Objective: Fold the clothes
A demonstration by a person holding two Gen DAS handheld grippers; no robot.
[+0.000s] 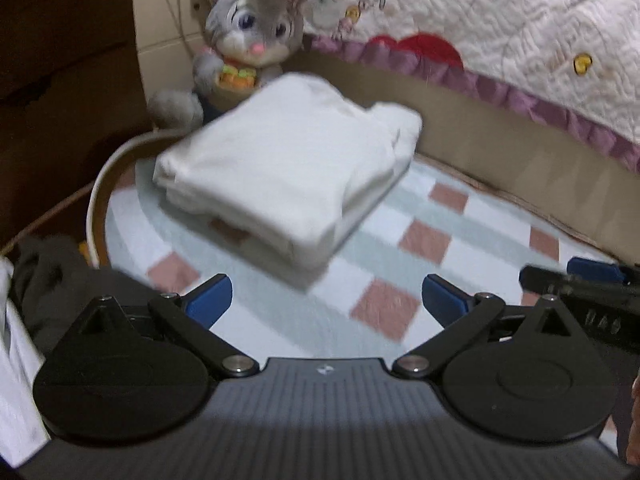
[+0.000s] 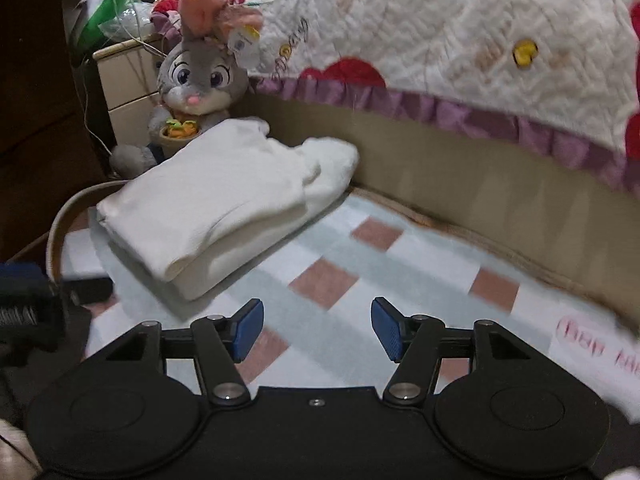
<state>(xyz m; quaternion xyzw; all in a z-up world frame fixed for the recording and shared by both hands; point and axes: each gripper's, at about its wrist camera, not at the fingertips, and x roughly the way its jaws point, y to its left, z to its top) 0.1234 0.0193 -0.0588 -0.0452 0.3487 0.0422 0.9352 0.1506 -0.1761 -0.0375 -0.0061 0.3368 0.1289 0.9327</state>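
Folded white garment (image 1: 280, 168), a thick rectangular bundle of several layers, lies on a checked cloth (image 1: 420, 216) of pale blue, white and dusty pink squares. It sits toward the far left part of that cloth, close to a curved pale rim (image 1: 98, 196) at the cloth's left edge.

Just behind the bundle sits a grey plush rabbit (image 1: 252, 36) with a pink nose, holding a small orange and green toy; the bundle's far corner overlaps it in the view. A tan padded wall (image 1: 500, 148) runs behind the cloth, and over its top hangs a white quilt (image 1: 500, 20) with red hearts and a purple frill.

Left claw (image 1: 327, 300) hovers near the bundle's near edge, its blue-padded fingers spread wide with nothing between them. Right claw (image 2: 317, 330) hangs over bare checked cloth to the right of the bundle, fingers parted and holding nothing. Each claw appears at the edge of the other's view, so they sit close together. Both pictures are slightly blurred.
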